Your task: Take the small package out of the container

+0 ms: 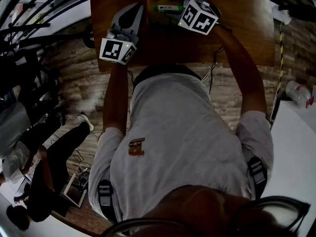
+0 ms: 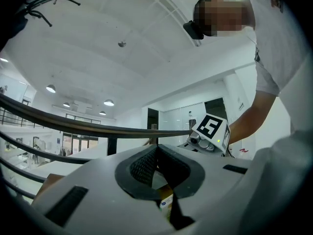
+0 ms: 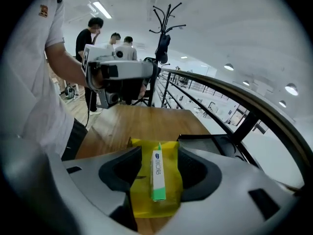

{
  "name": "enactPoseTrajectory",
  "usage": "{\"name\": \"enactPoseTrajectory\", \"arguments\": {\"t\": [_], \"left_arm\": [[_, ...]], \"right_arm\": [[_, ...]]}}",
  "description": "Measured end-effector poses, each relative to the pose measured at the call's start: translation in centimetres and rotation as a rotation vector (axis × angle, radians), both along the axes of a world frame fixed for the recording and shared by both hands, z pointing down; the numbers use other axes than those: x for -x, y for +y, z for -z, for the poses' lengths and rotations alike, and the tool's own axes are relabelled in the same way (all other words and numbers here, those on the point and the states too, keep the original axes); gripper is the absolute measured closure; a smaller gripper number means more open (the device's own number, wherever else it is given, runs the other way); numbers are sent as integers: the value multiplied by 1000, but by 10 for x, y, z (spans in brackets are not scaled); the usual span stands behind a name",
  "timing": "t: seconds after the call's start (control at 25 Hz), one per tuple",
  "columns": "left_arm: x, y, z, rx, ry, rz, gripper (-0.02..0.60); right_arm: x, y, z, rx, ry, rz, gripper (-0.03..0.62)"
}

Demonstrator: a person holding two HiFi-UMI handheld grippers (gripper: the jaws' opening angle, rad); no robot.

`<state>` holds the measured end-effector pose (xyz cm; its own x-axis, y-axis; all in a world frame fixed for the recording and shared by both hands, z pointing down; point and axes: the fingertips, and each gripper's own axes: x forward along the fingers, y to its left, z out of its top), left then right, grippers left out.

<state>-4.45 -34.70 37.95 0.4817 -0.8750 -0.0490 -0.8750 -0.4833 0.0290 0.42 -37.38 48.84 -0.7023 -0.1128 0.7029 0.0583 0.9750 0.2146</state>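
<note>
A slim white and green small package (image 3: 157,180) lies flat on a yellow container (image 3: 171,199) on the wooden table (image 3: 132,124). My right gripper (image 3: 159,168) is open, its jaws standing wide on either side of the package without touching it. In the head view the package (image 1: 167,7) lies just left of the right gripper (image 1: 174,5) at the table's far side. My left gripper (image 1: 132,15) sits at the container's left edge. In its own view the left gripper (image 2: 157,180) looks shut, with a yellow and white piece of the container (image 2: 166,202) pinched between its jaws.
A dark flat tray (image 3: 215,141) lies on the table right of the container. A railing (image 3: 230,97) runs beyond the table's far edge. Several people (image 3: 115,43) and a coat stand (image 3: 164,28) are behind the left gripper. A white surface (image 1: 296,147) borders the right.
</note>
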Motion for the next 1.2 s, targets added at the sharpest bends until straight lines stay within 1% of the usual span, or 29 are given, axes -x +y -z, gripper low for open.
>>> {"name": "enactPoseTrajectory", "arguments": {"t": [0.16, 0.36, 0.64, 0.88, 1.04, 1.2], "left_arm": [[6, -2, -5, 11, -3, -7, 563], [12, -5, -15, 25, -3, -23, 563], [11, -6, -26, 49, -3, -43, 563], [22, -3, -27, 52, 1, -51, 563], [26, -2, -32, 48, -3, -59, 563], [33, -1, -32, 61, 5, -53, 563]], "right_arm": [[6, 0, -26, 17, 88, 33, 370], [10, -6, -57, 37, 188, 39, 365], [7, -7, -84, 66, 294, 55, 365], [14, -9, -100, 75, 348, 49, 367], [17, -7, -104, 80, 362, 53, 370], [22, -8, -109, 74, 370, 57, 414]]}}
